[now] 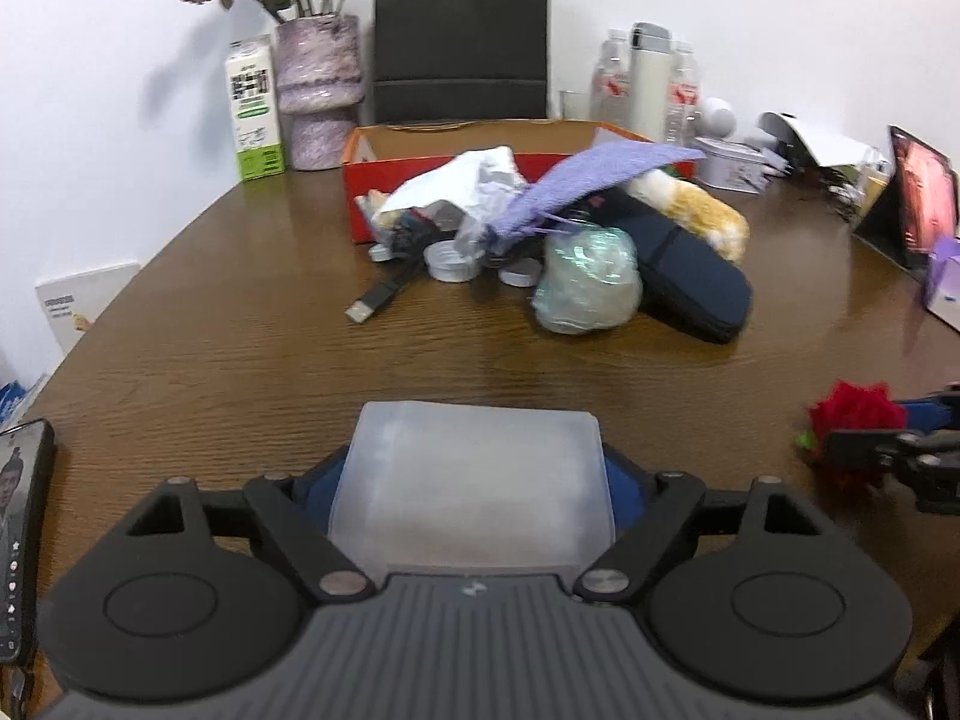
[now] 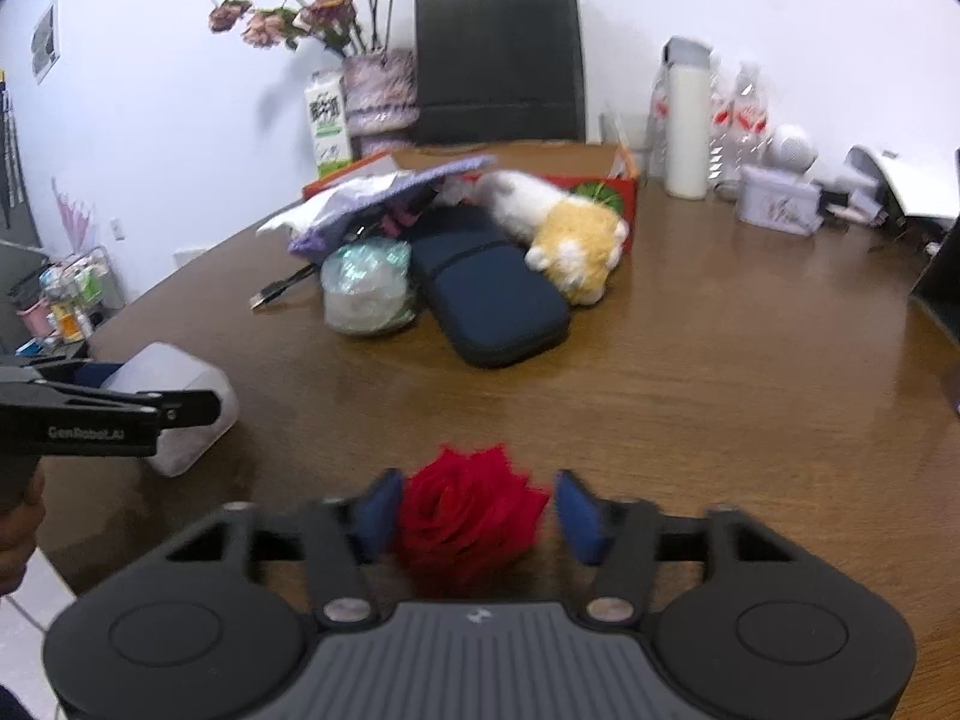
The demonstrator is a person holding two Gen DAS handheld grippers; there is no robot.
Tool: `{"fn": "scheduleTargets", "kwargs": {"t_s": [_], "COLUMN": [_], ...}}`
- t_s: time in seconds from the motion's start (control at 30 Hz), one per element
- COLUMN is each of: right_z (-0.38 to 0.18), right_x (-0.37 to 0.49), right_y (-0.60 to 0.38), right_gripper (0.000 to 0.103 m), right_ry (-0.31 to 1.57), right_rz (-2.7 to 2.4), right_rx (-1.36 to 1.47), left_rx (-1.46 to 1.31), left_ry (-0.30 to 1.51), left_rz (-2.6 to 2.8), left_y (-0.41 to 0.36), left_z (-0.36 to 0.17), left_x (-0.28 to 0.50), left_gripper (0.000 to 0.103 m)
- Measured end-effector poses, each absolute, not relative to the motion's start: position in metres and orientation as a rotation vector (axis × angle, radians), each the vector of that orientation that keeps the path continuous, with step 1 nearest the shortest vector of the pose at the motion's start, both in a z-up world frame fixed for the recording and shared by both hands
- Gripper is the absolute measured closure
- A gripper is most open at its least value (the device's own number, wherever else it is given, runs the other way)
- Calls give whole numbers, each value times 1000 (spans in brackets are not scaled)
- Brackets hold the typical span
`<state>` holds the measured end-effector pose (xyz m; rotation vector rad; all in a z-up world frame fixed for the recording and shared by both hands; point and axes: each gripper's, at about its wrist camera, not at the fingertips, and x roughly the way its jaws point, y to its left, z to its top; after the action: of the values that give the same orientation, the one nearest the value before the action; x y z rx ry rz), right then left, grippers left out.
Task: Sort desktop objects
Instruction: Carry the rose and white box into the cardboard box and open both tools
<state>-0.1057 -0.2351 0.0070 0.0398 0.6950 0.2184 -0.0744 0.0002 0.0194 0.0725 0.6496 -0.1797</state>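
My left gripper (image 1: 474, 480) is shut on a translucent white plastic box (image 1: 474, 450), whose sides sit between the blue pads; in the right wrist view that box (image 2: 180, 402) hangs at the far left in the left gripper (image 2: 120, 414). My right gripper (image 2: 480, 510) is shut on a red rose (image 2: 468, 516), with the bloom between its blue pads (image 2: 384, 510). In the left wrist view the rose (image 1: 852, 414) and the right gripper (image 1: 882, 432) show at the right edge. Further back lies a pile: a plush toy (image 1: 696, 207), a dark blue case (image 1: 690, 276), a bubble-wrap ball (image 1: 585, 282), a purple cloth (image 1: 600, 177) and a USB cable (image 1: 372, 303).
A red cardboard box (image 1: 420, 171) stands behind the pile on the brown table (image 1: 240, 360). A vase (image 1: 318, 96), milk carton (image 1: 255, 108), black bag (image 1: 462, 36), thermos (image 1: 648, 84) and tin (image 1: 735, 162) line the back. A phone (image 1: 24, 534) lies at the left, a tablet (image 1: 924, 192) at the right.
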Motion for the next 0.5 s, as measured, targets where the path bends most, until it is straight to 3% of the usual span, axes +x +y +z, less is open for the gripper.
{"fn": "scheduleTargets", "kwargs": {"t_s": [0.1, 0.27, 0.5], "right_z": [8, 59, 141], "right_x": [-102, -82, 46], "right_y": [-235, -252, -260], "right_gripper": [68, 68, 68], "right_ry": [693, 521, 403], "right_rz": [221, 193, 202], "right_rx": [70, 112, 34], "left_rx": [39, -6, -100], "left_ry": [626, 468, 461], "left_rz": [-197, -190, -176], "left_y": [2, 9, 10], "left_z": [31, 92, 164], "left_x": [-78, -57, 113], "left_gripper": [20, 20, 20]}}
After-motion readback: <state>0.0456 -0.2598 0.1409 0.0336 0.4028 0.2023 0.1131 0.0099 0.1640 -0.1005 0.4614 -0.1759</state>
